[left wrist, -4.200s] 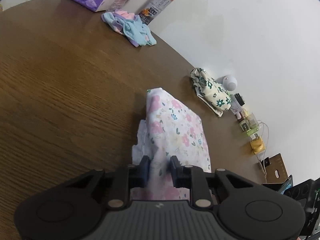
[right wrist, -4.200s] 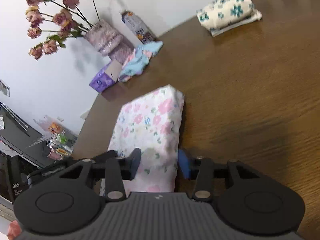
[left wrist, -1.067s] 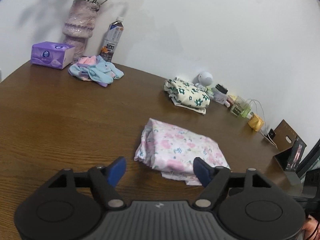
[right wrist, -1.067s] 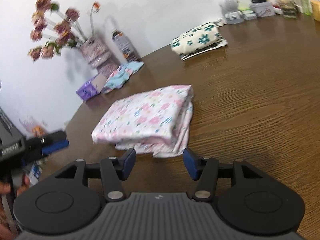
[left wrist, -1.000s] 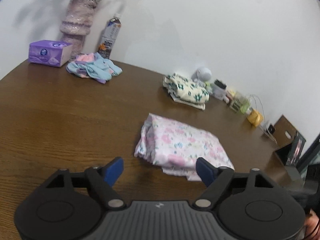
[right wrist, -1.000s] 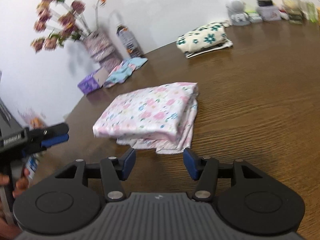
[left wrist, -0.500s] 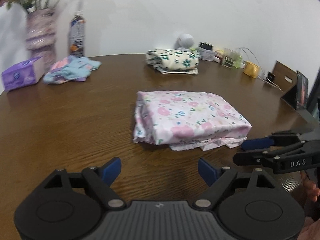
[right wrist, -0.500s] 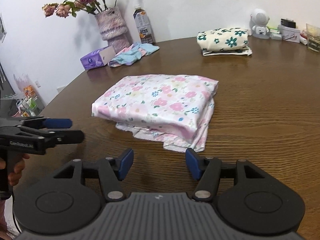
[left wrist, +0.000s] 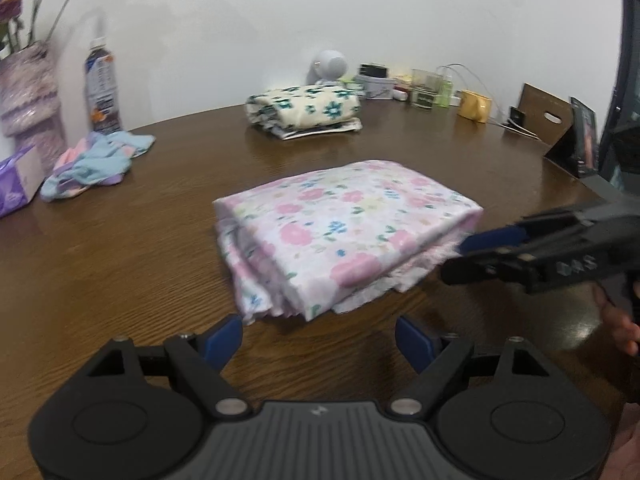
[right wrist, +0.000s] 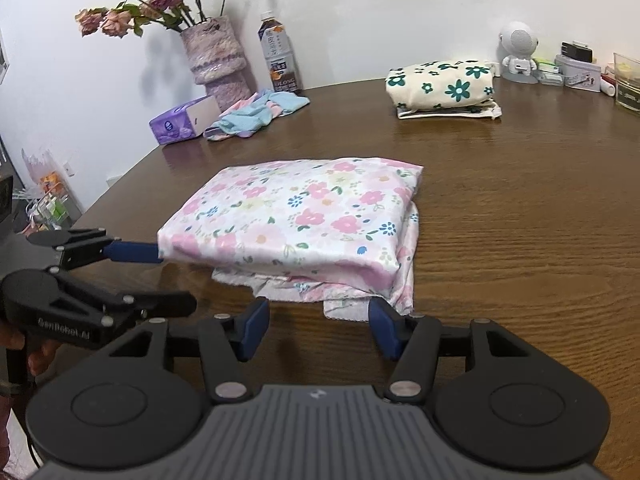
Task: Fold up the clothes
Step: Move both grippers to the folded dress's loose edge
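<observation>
A folded pink floral cloth [left wrist: 340,232] [right wrist: 304,216] lies in the middle of the brown wooden table [left wrist: 120,264] [right wrist: 520,240]. My left gripper [left wrist: 318,338] is open wide just short of the cloth's near left corner, with nothing between its fingers. In the right wrist view the left gripper [right wrist: 168,280] is turned on its side, and its upper blue finger reaches that corner. My right gripper [right wrist: 320,320] is open at the near hem, pads apart from the fabric. In the left wrist view the right gripper [left wrist: 464,256] points at the right corner.
A folded green-flowered cloth [left wrist: 304,110] [right wrist: 440,84] lies further back. A crumpled blue and pink cloth [right wrist: 256,114], a purple tissue box [right wrist: 184,120], a bottle [right wrist: 280,60] and a vase [right wrist: 216,60] stand at the back left. Small items line the back right wall.
Some seconds ago both grippers were shut on the floral cloth; now both are open. Over the last second the left view rolled level, and both grippers drew closer to the cloth's near corners.
</observation>
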A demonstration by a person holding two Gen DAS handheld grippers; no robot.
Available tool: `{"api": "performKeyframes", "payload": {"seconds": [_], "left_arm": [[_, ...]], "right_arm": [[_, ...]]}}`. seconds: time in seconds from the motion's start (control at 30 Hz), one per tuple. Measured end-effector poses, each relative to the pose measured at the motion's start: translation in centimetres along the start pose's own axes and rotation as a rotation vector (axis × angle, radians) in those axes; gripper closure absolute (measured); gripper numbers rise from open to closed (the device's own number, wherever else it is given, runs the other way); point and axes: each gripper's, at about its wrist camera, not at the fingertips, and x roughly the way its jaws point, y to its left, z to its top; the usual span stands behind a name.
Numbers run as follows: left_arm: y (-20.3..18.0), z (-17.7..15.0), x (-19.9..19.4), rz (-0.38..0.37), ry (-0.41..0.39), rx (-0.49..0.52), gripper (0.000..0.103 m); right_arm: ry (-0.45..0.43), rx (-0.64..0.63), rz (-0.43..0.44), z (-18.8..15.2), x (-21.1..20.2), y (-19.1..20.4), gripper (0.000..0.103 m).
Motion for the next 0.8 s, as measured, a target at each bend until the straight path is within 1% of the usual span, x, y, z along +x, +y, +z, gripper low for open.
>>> {"api": "performKeyframes", "payload": {"seconds": [0.2, 0.47, 0.6, 0.7, 0.8], "left_arm": [[-2.9, 0.8, 0.6, -0.061, -0.008, 0.057, 0.020], [-6.6, 2.3, 2.6, -0.110, 0.001, 0.112, 0.020], [-8.4, 3.3, 3.9, -0.141, 0.006, 0.136, 0.020], [-9.3, 3.8, 4.7, -0.154, 0.012, 0.147, 0.020], [-9.5, 3.8, 4.7, -0.166, 0.011, 0.143, 0.020]], "right_arm": [[-0.017, 0.035, -0.018, 1.1, 0.6, -1.8, 0.046], [-0.028, 0.088, -0.030, 3.0, 1.5, -4.8, 0.046], [-0.026, 0.143, -0.022, 3.7, 2.0, -6.8, 0.046], [-0.028, 0.175, -0.031, 4.2, 2.1, -8.1, 0.046], [-0.033, 0.196, -0.045, 4.5, 2.0, -9.2, 0.046]]}}
